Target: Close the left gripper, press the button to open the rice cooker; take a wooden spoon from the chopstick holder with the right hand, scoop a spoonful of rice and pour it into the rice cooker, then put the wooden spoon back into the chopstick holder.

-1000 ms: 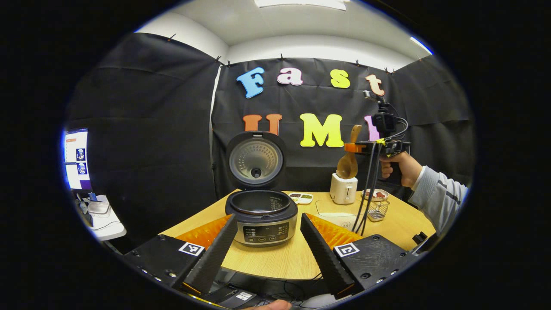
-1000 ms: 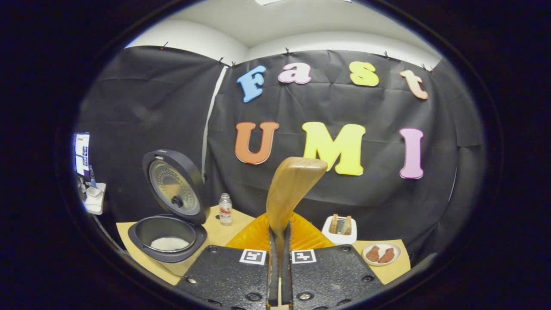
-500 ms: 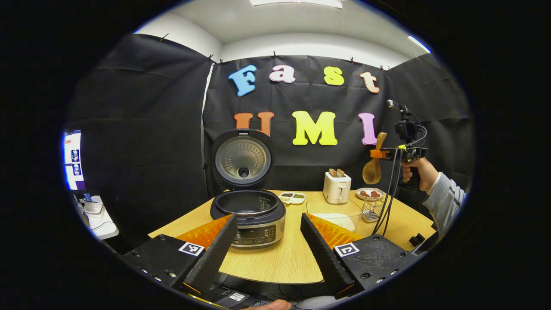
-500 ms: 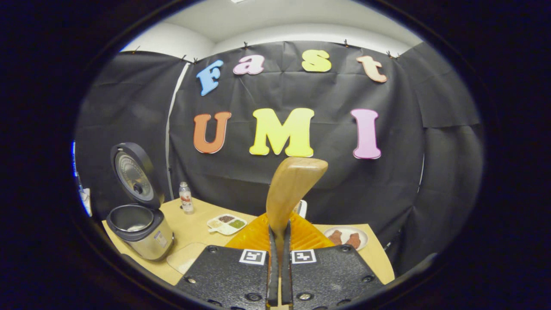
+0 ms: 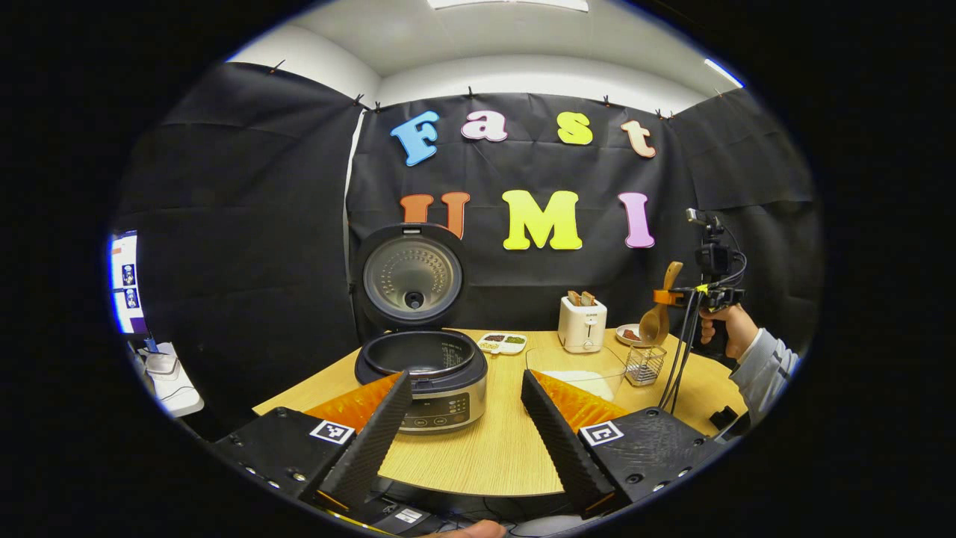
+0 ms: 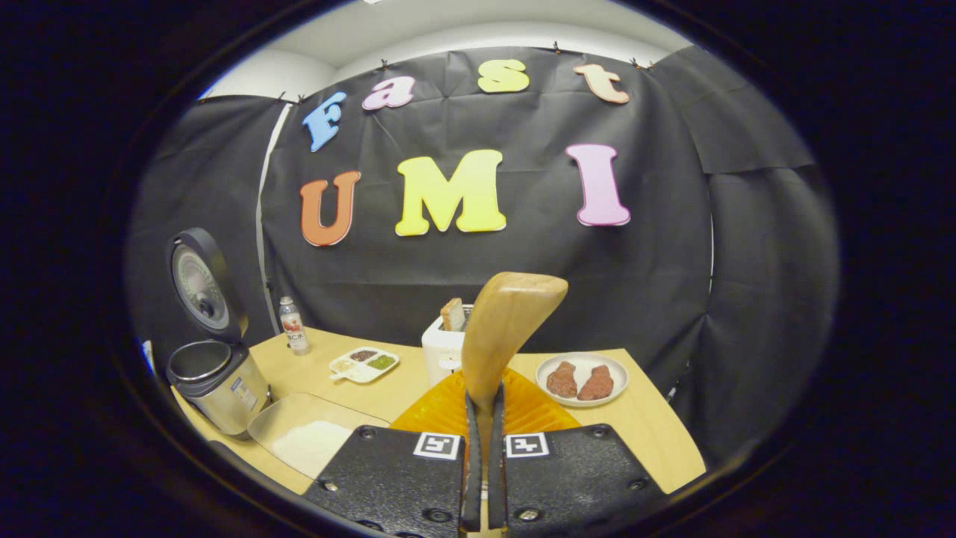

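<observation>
Rice cooker [image 5: 422, 366] lid up, lower centre of left gripper view: button step done. Pot contents unreadable from here. Wooden spoon [image 6: 502, 329] out of holder, handle clamped between shut fingers of right hand-held gripper [image 6: 483, 448]; bowl hanging just above wire chopstick holder [image 5: 644, 364], right of frame. Likely on the return leg; spoon not yet back in. Left hand-held gripper [image 5: 463, 433] wide open, empty. Clear tray [image 6: 302, 437] on bench [image 5: 493, 456] holding white rice; plate [image 6: 582, 379] with two brown pieces; toaster [image 5: 582, 323] with bread.
</observation>
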Motion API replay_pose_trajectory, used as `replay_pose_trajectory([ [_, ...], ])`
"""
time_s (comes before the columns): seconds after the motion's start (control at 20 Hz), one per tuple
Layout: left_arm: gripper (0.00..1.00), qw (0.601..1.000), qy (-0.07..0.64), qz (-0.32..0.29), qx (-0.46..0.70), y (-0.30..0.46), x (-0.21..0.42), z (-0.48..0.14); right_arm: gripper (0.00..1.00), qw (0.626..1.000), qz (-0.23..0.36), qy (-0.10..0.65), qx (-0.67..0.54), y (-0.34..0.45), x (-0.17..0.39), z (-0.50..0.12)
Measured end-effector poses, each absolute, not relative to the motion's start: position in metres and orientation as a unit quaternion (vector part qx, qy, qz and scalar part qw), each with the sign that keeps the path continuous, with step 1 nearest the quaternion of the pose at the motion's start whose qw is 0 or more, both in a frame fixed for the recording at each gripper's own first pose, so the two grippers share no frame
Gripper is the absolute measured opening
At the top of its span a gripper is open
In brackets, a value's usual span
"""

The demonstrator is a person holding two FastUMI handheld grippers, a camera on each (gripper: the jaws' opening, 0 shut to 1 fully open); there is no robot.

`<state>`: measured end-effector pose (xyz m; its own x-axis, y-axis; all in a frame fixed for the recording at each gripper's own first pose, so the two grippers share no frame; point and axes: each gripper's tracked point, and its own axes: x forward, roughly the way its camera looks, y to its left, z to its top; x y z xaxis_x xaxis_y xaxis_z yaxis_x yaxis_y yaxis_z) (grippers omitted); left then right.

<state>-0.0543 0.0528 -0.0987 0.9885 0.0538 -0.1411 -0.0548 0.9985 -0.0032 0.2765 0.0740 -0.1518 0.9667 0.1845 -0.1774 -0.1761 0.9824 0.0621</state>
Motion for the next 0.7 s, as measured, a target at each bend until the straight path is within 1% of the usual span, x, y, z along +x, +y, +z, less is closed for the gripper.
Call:
replay_pose_trajectory([
  [0.2, 0.94, 0.997, 0.068, 0.028, -0.005, 0.052, -0.044, -0.101, 0.1, 0.993, 0.071, 0.092, 0.016, 0.063, 0.285, -0.172],
  [0.35, 0.94, 0.997, 0.073, 0.031, -0.007, 0.054, -0.035, -0.106, 0.1, 0.989, 0.089, 0.114, 0.044, 0.07, 0.289, -0.189],
  [0.45, 0.94, 0.997, 0.076, 0.034, -0.007, 0.055, -0.032, -0.108, 0.14, 0.989, 0.075, 0.117, 0.057, 0.061, 0.294, -0.196],
  [0.5, 0.94, 0.996, 0.077, 0.033, -0.007, 0.054, -0.031, -0.108, 0.17, 0.989, 0.064, 0.116, 0.06, 0.055, 0.296, -0.197],
  [0.55, 0.94, 0.996, 0.077, 0.032, -0.007, 0.054, -0.028, -0.108, 0.23, 0.99, 0.048, 0.116, 0.06, 0.046, 0.296, -0.197],
  [0.6, 0.94, 0.996, 0.077, 0.033, -0.005, 0.053, -0.025, -0.107, 0.47, 0.991, 0.039, 0.109, 0.062, 0.043, 0.298, -0.198],
  [0.65, 0.94, 0.996, 0.077, 0.033, -0.003, 0.054, -0.023, -0.106, 0.58, 0.992, 0.025, 0.104, 0.059, 0.035, 0.292, -0.189],
  [0.7, 0.94, 0.997, 0.076, 0.033, -0.001, 0.055, -0.021, -0.105, 0.65, 0.993, 0.018, 0.095, 0.061, 0.029, 0.29, -0.183],
])
